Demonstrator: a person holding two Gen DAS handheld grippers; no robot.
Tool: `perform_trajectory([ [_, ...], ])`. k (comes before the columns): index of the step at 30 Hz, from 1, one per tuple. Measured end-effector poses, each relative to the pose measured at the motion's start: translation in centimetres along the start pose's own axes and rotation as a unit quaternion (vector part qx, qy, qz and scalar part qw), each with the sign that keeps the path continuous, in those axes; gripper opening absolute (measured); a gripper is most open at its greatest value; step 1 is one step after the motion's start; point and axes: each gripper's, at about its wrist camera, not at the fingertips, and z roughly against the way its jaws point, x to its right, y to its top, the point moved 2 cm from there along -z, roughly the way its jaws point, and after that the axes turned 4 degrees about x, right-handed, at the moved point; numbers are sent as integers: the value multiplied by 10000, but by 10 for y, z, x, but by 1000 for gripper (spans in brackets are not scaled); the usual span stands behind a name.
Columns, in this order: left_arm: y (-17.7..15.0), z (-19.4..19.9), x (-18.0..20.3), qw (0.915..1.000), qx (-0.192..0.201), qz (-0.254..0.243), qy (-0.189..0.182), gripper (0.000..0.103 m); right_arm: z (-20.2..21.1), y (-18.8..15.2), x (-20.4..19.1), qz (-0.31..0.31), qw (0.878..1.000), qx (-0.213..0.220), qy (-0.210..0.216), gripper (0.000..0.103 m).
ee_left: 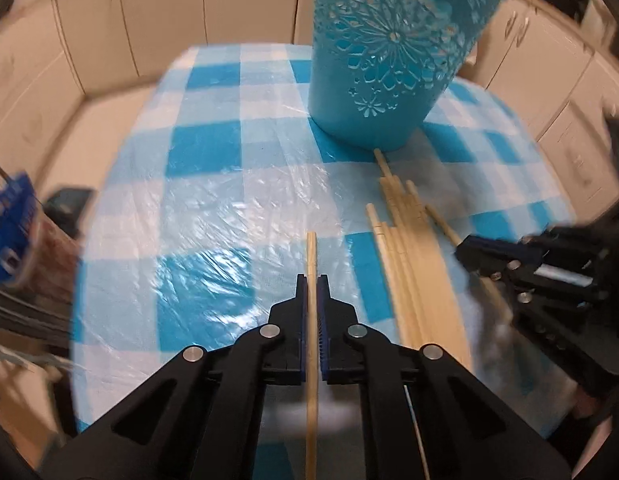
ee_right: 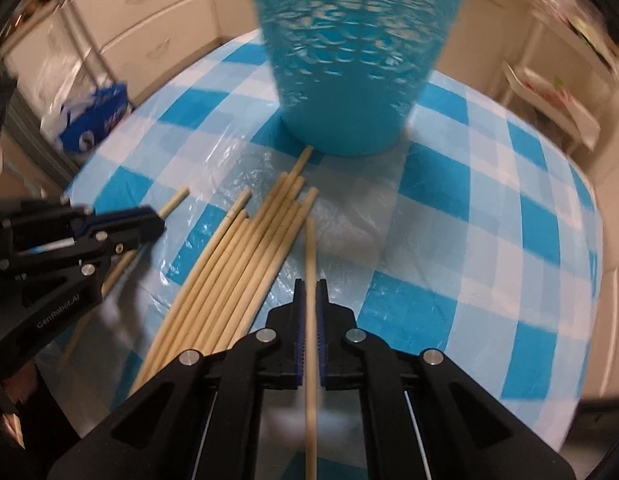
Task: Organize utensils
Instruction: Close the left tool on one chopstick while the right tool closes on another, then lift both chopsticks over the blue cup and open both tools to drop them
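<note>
Transfer step: left gripper [ee_left: 312,280] and right gripper [ee_right: 310,284] each clamp one pale wooden chopstick [ee_left: 311,256] near the loose pile [ee_right: 245,264]; next, lift both into the far perforated turquoise plastic holder [ee_right: 349,60].

Chopsticks, pale wood, slender, round-tipped:
– Loose bundle [ee_right: 237,264]: about ten sticks laid roughly parallel on the checked cloth, ends staggered, fanned slightly; the farthest tip [ee_right: 304,157] is seen just beside the holder's base, contact not discernible. The same bundle [ee_left: 405,248] is seen in the left wrist view
– Single chopstick [ee_left: 312,320]: clamped lengthwise between the left gripper [ee_left: 312,280] fingers, tip projecting forward
– Single chopstick [ee_right: 310,320]: clamped likewise in the right gripper [ee_right: 310,284], tip projecting forward beside the bundle

Utensil holder [ee_left: 385,52]: turquoise, tapered, pierced with floral cut-outs; stood upright on the cloth beyond the bundle; interior not visible
</note>
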Motion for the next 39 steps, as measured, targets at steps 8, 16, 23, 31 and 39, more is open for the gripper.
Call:
perform_trajectory([
  [8,6,67,-2,9920,1061,336,-592,4,72,-12,42,-1805,9689,1482,814,6],
  [16,91,140,20,9560,2724,216,-1063,4,159,78,48,-1694,9189,3471,799,6],
  [23,177,160,33,9113,3902,337,-1273,4,170,167,54,-1668,8735,4542,534,6],
  [31,229,141,34,8827,4550,546,-1043,4,152,207,63,-1614,8478,5051,-4,6],
  [39,241,82,28,9059,4163,486,-602,5,104,195,67,-1592,8796,4481,-144,7],
])
